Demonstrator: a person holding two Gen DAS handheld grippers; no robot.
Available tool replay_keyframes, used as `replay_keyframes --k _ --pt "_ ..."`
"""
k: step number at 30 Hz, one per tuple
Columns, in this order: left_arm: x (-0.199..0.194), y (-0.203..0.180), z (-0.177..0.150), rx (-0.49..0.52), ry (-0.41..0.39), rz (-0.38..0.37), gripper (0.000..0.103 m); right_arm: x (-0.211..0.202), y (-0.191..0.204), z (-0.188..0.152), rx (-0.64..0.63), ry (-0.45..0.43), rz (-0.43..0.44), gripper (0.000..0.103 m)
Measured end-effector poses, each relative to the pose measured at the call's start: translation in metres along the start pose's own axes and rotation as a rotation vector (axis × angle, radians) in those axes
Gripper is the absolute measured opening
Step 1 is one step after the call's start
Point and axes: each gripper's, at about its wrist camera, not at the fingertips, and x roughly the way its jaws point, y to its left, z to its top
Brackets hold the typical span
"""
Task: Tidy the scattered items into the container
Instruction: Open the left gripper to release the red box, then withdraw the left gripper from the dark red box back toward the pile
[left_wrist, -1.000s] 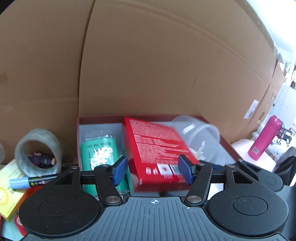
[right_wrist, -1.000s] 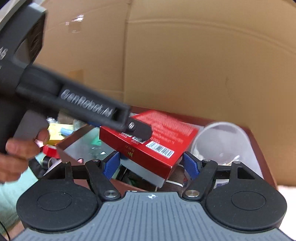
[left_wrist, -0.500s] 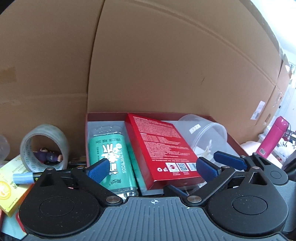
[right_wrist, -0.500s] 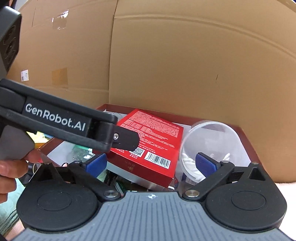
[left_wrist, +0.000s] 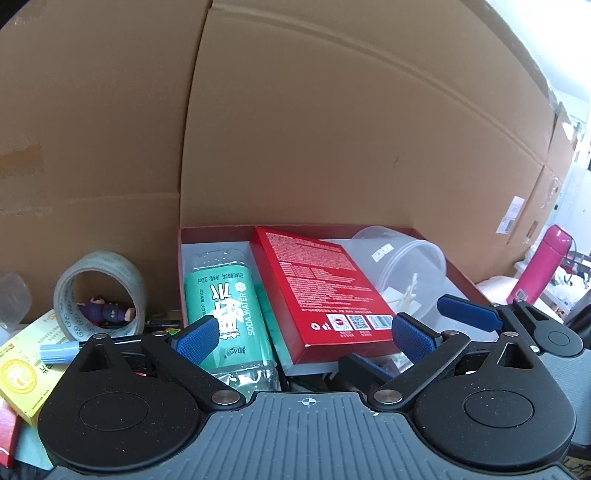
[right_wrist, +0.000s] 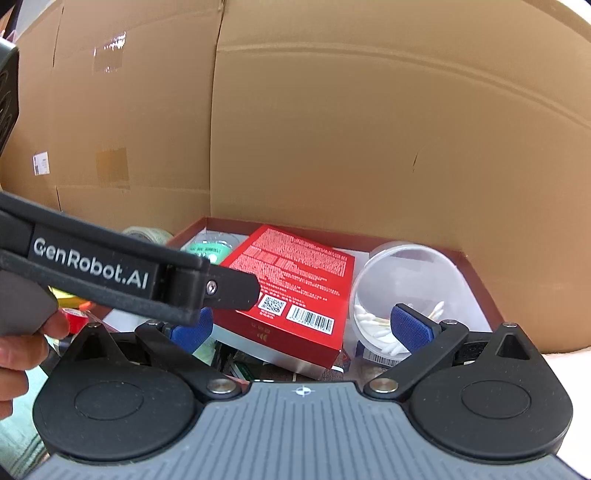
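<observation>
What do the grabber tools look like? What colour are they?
Each tool is mostly black. The left tool and right tool both have blue textured fingertip pads on thin black linkage arms, two round black discs and a ribbed grey body with a small crosshair mark. The left one's side reads "GenRobot.AI" in white. A bare hand grips its handle.

The right gripper is spread wide and holds nothing. Straight ahead of it a red box lies tilted in the tray. Beyond its right finger a clear tub holds cotton swabs. The left gripper crosses over its left finger, gripped by a hand.
</observation>
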Motion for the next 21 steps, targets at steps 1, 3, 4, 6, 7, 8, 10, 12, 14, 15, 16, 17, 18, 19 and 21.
replay_keyframes --k 1,3,4,6,7,8,10,12,14,15,16,17,18,19,21 --pt "-0.003 -0.001 -0.001 0.003 -0.001 0.000 0.103 -0.003 0.001 0.000 0.002 -0.004 -0.003 0.102" --pt "-0.010 -0.001 -0.003 0.010 -0.005 -0.003 0.103 -0.013 0.004 -0.001 0.010 -0.014 -0.007 0.102" --pt "-0.015 -0.002 -0.004 0.013 -0.008 -0.002 0.103 -0.017 0.006 -0.001 0.015 -0.020 -0.009 0.102" --pt "-0.024 -0.002 -0.007 0.018 -0.020 0.011 0.103 -0.025 0.010 -0.001 0.020 -0.032 -0.011 0.102" --pt "-0.030 -0.001 -0.009 0.020 -0.028 0.018 0.103 -0.028 0.011 -0.001 0.020 -0.036 -0.014 0.102" --pt "-0.035 -0.001 -0.012 0.020 -0.036 0.021 0.103 -0.033 0.014 -0.001 0.020 -0.041 -0.016 0.102" --pt "-0.048 0.002 -0.017 0.015 -0.049 0.019 0.103 -0.046 0.021 0.000 0.019 -0.055 -0.009 0.102" --pt "-0.062 0.005 -0.023 0.006 -0.061 0.020 0.103 -0.043 0.036 0.003 0.025 -0.067 0.004 0.103" --pt "-0.076 0.009 -0.031 0.003 -0.070 0.028 0.103 -0.054 0.045 0.002 0.032 -0.076 0.016 0.103" --pt "-0.083 0.010 -0.036 0.003 -0.074 0.034 0.103 -0.055 0.050 0.001 0.031 -0.077 0.022 0.103" --pt "-0.090 0.012 -0.041 0.001 -0.077 0.039 0.103 -0.059 0.057 -0.001 0.026 -0.080 0.027 0.103" --pt "-0.096 0.014 -0.046 0.000 -0.079 0.041 0.103 -0.060 0.064 -0.002 0.021 -0.082 0.033 0.103" --pt "-0.102 0.016 -0.051 -0.002 -0.078 0.043 0.103 -0.066 0.070 -0.005 0.015 -0.082 0.038 0.103" --pt "-0.108 0.019 -0.056 -0.005 -0.077 0.047 0.103 -0.069 0.077 -0.008 0.007 -0.082 0.044 0.103" --pt "-0.119 0.025 -0.068 -0.015 -0.077 0.061 0.103 -0.075 0.091 -0.012 -0.012 -0.080 0.052 0.103"
